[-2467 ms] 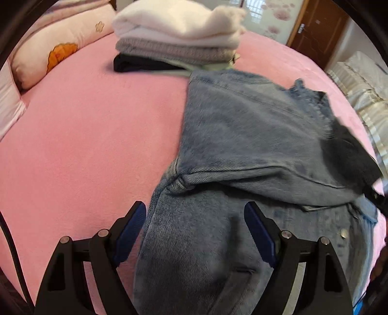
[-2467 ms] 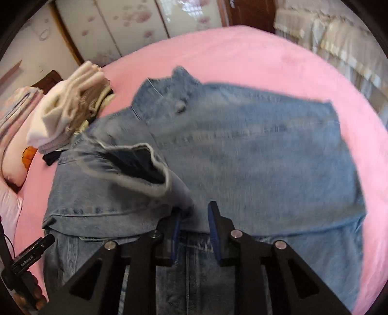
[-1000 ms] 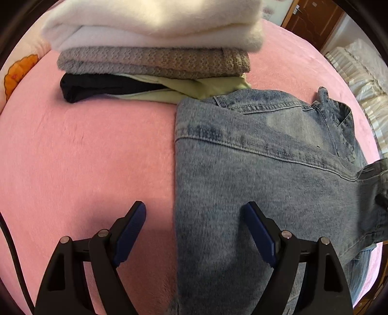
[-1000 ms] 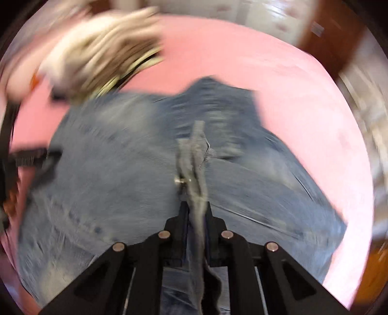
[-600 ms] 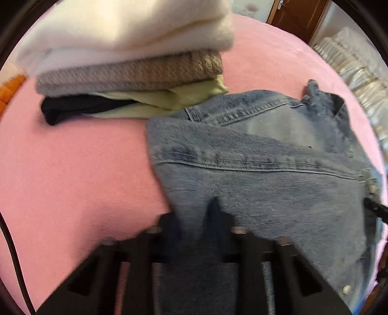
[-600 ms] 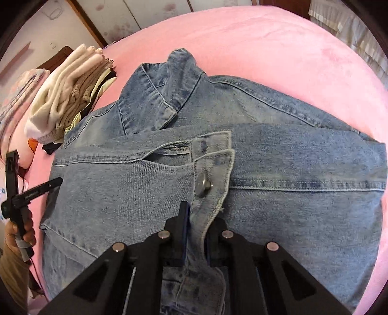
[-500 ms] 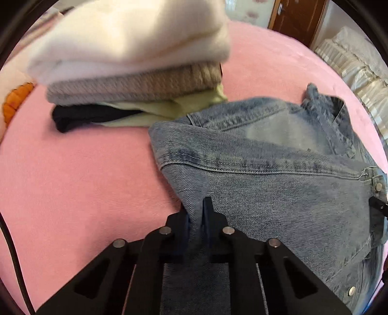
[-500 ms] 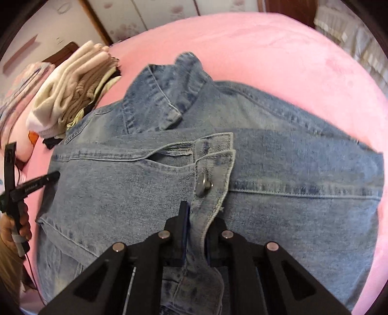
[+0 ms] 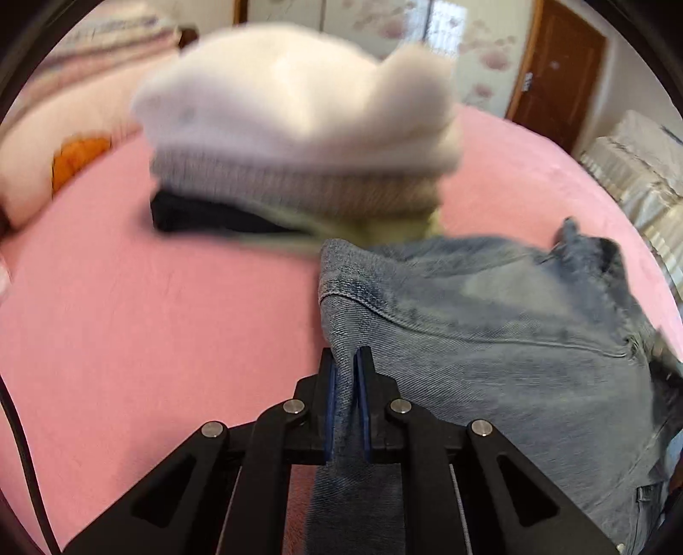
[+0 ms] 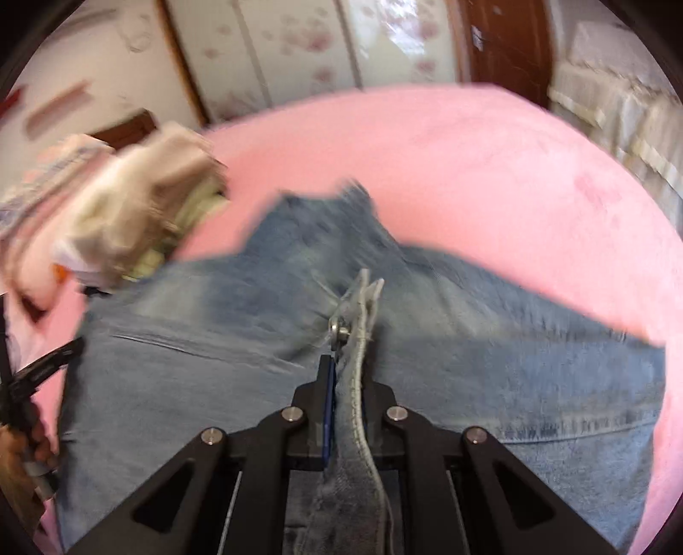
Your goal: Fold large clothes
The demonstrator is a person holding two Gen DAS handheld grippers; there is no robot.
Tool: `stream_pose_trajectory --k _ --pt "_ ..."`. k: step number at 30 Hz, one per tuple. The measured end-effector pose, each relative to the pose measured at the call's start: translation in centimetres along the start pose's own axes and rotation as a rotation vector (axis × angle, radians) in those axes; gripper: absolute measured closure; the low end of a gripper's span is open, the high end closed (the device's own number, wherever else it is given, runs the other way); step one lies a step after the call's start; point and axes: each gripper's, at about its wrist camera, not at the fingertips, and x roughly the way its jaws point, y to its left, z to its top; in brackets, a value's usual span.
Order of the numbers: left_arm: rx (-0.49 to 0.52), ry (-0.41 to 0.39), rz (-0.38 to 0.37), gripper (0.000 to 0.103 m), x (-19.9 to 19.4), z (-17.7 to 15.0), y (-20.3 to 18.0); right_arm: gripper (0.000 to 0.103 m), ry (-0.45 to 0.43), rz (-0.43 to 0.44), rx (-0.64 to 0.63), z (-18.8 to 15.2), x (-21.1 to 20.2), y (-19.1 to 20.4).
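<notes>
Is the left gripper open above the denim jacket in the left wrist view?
No, the left gripper is shut on a fold of the denim jacket, with the fabric pinched between its blue pads.

Pink bed [image 9: 128, 341], brown wooden door [image 9: 555, 72], floral wall panels [image 10: 299, 38] behind.

A blue denim jacket [image 9: 503, 341] lies spread out on the pink bed [image 9: 128, 341]. It is faded, with paler patches and thick stitched seams. Its collar [image 10: 341, 222] points toward the far edge of the bed, and the body reaches back toward the near edge. One folded corner on its left side is lifted up into a pinched ridge. On the other side, a cuff [image 10: 356, 324] with a shiny metal button [image 10: 340, 329] stands up off the jacket. The rest of the cloth lies mostly flat, with a few soft wrinkles.
</notes>
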Motion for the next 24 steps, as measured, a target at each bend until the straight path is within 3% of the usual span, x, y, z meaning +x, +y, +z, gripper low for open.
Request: stream_pose_trajectory --k 2,5,10,17,20,21,22,24 --pt "-0.005 0.014 -0.017 0.095 0.4 -0.2 0.1 0.094 0.011 0.048 0.056 -0.6 0.5 -1.2" --pt "-0.003 0.048 -0.042 0.085 0.3 0.5 0.6 0.091 0.042 0.085 0.064 -0.6 0.1 -1.9" --pt "-0.002 0.083 -0.065 0.050 0.4 2.8 2.6 0.084 0.116 0.143 0.111 0.1 -0.1 -3.2" --pt "0.045 0.188 -0.117 0.043 4.0 5.8 1.3 0.077 0.120 0.152 0.114 1.0 0.9 -2.9" --pt "0.084 0.184 -0.111 0.045 4.8 6.0 -0.3 0.075 0.128 0.150 0.108 1.3 1.3 -2.7" --pt "0.099 0.170 -0.100 0.065 4.9 6.1 -0.8 0.075 0.128 0.145 0.098 1.3 1.4 -2.6" --pt "0.129 0.149 -0.047 0.091 4.7 6.1 -1.4 0.075 0.123 0.138 0.077 1.3 1.5 -2.3" --pt "0.170 0.108 0.006 0.093 4.1 5.8 -2.1 0.090 0.110 0.109 0.031 1.4 1.3 -1.7"
